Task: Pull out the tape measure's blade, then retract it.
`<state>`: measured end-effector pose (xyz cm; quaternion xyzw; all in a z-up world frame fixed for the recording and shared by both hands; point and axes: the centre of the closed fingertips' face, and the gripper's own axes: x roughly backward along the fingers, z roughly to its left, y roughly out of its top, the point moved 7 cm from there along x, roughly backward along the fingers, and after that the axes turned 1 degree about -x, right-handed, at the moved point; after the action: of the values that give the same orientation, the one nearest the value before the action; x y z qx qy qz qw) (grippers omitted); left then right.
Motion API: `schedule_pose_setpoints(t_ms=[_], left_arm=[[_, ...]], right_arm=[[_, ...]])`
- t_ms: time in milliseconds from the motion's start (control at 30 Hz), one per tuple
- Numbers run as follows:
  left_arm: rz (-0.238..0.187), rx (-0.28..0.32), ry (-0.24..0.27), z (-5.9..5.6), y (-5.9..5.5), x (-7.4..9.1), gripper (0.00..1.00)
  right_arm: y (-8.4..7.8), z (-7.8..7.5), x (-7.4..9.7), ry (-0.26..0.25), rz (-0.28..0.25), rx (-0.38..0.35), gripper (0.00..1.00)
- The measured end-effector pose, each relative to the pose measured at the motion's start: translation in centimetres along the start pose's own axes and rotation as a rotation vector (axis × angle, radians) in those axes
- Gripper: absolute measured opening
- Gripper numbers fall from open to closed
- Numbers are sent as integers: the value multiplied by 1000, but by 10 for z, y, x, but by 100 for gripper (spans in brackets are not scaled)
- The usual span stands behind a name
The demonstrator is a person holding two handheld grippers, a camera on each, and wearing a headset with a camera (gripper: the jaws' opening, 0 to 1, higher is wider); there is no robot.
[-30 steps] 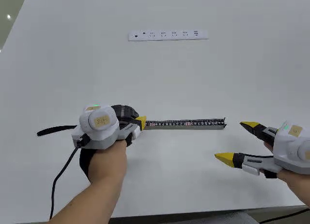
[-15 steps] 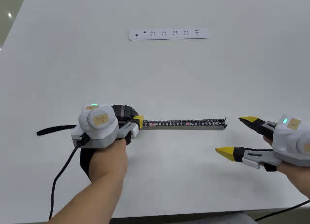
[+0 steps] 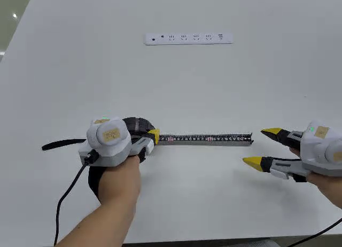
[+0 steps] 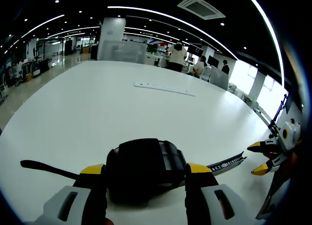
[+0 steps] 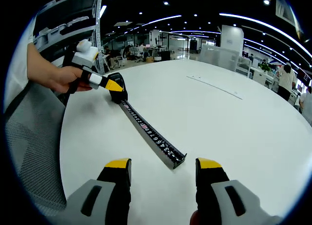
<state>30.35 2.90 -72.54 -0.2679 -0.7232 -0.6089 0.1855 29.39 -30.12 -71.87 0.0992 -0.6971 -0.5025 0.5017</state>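
Observation:
A black tape measure case (image 3: 138, 128) (image 4: 144, 167) lies on the white table, and my left gripper (image 3: 151, 137) (image 4: 145, 169) is shut on it, its yellow-tipped jaws pressed to both sides. The dark blade (image 3: 206, 138) (image 5: 151, 133) lies flat on the table, pulled out to the right, with its end hook (image 3: 250, 138) (image 5: 178, 159) free. My right gripper (image 3: 261, 146) (image 5: 159, 164) stands open just right of the hook, a small gap away, with nothing between its jaws. A black strap (image 3: 61, 144) (image 4: 46, 169) trails left from the case.
A white power strip (image 3: 188, 38) (image 4: 165, 88) lies at the far side of the table. A black cable (image 3: 67, 193) hangs from my left gripper toward the near table edge. In the right gripper view a mesh chair (image 5: 34, 152) stands beside the table.
My right gripper has narrowed its jaws a little and risen slightly, staying just right of the blade's hook. The left gripper, case and blade have not moved; the camera shifted slightly.

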Motion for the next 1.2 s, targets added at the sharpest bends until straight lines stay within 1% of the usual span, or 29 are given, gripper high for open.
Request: schedule_pose_setpoints(t_ms=[200,233,267,300,400,500,600,633,667,733,900,1033,1067,1200], left_arm=[[1,0,-3,0,0,0,62],[1,2,-4,0,0,0,62],[1,2,-4,0,0,0,62],[1,1,-4,0,0,0,62],[2,2,-4,0,0,0,62],[2,3,-4,0,0,0,62],[2,3,-3,0,0,-1,62],[3,4,-4,0,0,-1,62],[4,5,-5,0,0,-1,62],[10,6,-10,0,0,-1,62],[7,6,-7,-1,0,0,62],[6,2,-6,-1,0,0,62],[6,2,-5,-1,0,0,62],[6,3,-5,-1,0,-1,62]], right_arm=[[-1,-9,-9,18,19,33,42],[-2,-9,-9,40,15,27,40],[-2,-11,-10,38,16,27,39],[-4,-12,-11,36,23,44,38],[-6,-15,-13,49,33,53,36],[-7,-18,-16,63,38,62,31],[-8,-19,-20,77,57,77,28],[-10,-21,-21,75,73,99,26],[-10,-22,-22,75,75,109,24],[-10,-23,-24,84,71,102,21],[-10,-27,-25,90,60,94,20],[-9,-26,-27,120,55,101,15],[-9,-26,-28,126,54,118,15],[-9,-26,-28,139,50,128,13]])
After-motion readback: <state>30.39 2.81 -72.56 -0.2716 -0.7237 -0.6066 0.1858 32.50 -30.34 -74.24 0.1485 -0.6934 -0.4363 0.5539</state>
